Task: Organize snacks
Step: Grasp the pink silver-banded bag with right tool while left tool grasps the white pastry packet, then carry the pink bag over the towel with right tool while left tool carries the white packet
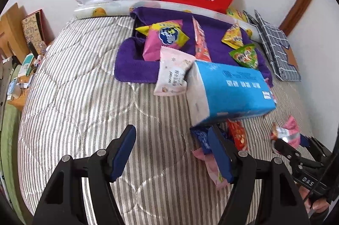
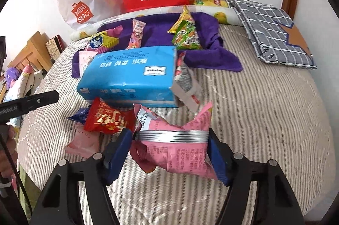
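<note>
Purple towel (image 1: 135, 64) at the head of the bed carries about five snacks already, so sorting looks roughly half done. On the near side of the blue tissue pack (image 2: 129, 79), which lies against that towel's near edge and blocks the straight path, a red packet (image 2: 106, 119) and others remain. Right claw (image 2: 169, 153) grasps a pink snack bag (image 2: 180, 157) just beyond the pack; left claw (image 1: 171, 153) hangs released, empty

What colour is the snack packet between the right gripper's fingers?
Pink snack packet with a silver band; right wrist view shows it best.
</note>
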Demonstrator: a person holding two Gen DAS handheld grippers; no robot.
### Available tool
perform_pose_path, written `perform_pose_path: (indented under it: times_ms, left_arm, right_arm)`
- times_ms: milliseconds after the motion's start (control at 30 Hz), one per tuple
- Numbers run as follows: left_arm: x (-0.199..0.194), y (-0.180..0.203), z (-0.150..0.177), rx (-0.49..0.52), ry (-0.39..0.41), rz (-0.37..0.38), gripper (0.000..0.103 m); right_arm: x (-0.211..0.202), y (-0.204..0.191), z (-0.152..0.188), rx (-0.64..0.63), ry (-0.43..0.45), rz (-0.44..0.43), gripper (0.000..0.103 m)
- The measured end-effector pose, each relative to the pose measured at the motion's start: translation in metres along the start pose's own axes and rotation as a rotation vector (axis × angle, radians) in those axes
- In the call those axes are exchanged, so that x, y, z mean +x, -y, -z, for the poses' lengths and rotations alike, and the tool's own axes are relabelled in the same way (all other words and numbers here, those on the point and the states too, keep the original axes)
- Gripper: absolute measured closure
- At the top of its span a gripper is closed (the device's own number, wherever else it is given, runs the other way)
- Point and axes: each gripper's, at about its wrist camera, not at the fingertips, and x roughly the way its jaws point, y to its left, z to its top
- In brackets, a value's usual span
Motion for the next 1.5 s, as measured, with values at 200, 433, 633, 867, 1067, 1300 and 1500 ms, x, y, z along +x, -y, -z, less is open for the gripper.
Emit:
perform_pose_path:
  times_ms: [200, 433, 633, 867, 1067, 1300, 1500]
  left_arm:
    - [0.013, -0.003, -0.019, 0.003, 0.014, -0.039, 0.036]
    - [0.04, -0.001, -0.04, 0.049, 0.015, -0.074, 0.036]
    - [0.062, -0.002, -0.049, 0.072, -0.012, -0.03, 0.036]
    - [0.077, -0.008, -0.056, 0.065, -0.031, 0.023, 0.051]
    - [0.082, -0.002, -0.061, 0.093, -0.03, 0.055, 0.065]
    - [0.074, 0.002, -0.056, 0.119, -0.012, 0.044, 0.069]
    - [0.054, -0.003, -0.045, 0.104, -0.009, 0.043, 0.069]
  right_arm:
    - [0.003, 0.024, -0.007, 0.035, 0.007, 0.036, 0.035]
    - [0.016, 0.049, -0.019, 0.073, -0.004, 0.073, 0.035]
    - [0.028, 0.058, -0.025, 0.093, -0.02, 0.088, 0.035]
    - [0.04, 0.058, -0.026, 0.078, -0.042, 0.101, 0.035]
    - [0.04, 0.058, -0.029, 0.079, -0.041, 0.104, 0.035]
    - [0.032, 0.058, -0.026, 0.081, -0.034, 0.111, 0.035]
    - [0.018, 0.052, -0.02, 0.077, -0.012, 0.103, 0.035]
